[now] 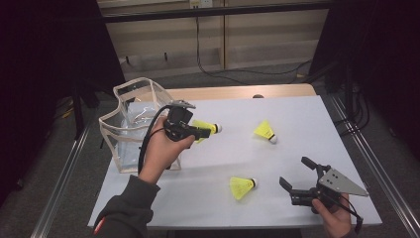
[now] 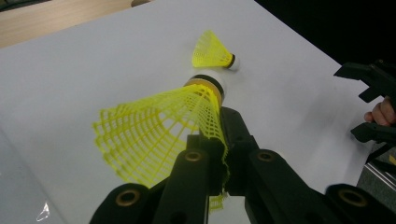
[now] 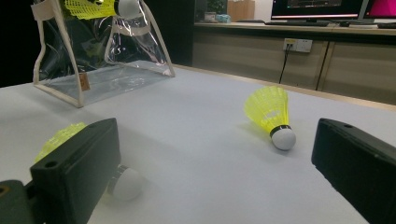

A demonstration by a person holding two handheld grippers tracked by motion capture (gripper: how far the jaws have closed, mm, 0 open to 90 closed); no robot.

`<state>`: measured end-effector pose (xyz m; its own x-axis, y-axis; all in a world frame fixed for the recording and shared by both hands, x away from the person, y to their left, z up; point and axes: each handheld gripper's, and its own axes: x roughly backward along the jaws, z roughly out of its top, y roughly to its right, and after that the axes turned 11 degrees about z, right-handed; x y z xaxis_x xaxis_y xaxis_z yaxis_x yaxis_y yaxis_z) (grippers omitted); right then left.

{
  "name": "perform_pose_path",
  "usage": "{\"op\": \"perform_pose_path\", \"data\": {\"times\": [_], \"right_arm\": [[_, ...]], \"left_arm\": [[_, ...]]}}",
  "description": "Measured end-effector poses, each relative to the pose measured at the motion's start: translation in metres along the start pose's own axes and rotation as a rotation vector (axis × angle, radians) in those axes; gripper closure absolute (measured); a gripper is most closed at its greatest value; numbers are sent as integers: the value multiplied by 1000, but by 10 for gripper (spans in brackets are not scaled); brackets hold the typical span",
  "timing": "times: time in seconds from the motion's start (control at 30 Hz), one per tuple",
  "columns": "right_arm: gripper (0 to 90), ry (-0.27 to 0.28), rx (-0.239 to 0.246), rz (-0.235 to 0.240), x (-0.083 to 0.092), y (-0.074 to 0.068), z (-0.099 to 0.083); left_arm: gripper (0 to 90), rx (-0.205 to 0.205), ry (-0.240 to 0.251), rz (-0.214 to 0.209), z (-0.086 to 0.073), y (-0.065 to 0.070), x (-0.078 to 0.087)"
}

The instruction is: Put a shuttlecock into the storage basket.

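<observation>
Shuttlecock (image 1: 205,128) held up off the table (image 1: 307,129) beside the clear bag (image 1: 130,124) in the high view, pinched in the left gripper (image 1: 200,133), cork pointing toward 3 o'clock; two more lying loose, one (image 1: 265,131) at 3 o'clock of the held one, another (image 1: 241,187) at 5 o'clock, near the right gripper (image 1: 295,174), jaws spread wide with nothing between. Seen along the left gripper (image 2: 219,163) in its own view: jaws clamped narrow on the skirt edge of the shuttlecock (image 2: 163,135), mesh buckling a little at the pinch, so judged feather-light, springy and easily crushed; probably safer taken at the stiff band by the cork, or lightly across the skirt, never squeezed hard. Right gripper view: wide jaws framing the table, one loose shuttlecock (image 3: 271,114) at 1 o'clock resting on its side, another's cork (image 3: 125,183) tucked just beside the left-hand jaw at 8 o'clock, bag (image 3: 100,60) standing at 11 o'clock. Round cork likely to roll if nudged.
</observation>
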<state>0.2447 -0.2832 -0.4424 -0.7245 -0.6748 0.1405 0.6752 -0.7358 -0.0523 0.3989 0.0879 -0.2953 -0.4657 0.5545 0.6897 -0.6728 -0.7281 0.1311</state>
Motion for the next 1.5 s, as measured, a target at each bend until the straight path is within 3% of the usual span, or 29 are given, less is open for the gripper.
{"op": "perform_pose_path", "data": {"times": [1.5], "right_arm": [[10,3,1,3,0,0,0]], "left_arm": [[889,22,0,50,23,-17,20]]}}
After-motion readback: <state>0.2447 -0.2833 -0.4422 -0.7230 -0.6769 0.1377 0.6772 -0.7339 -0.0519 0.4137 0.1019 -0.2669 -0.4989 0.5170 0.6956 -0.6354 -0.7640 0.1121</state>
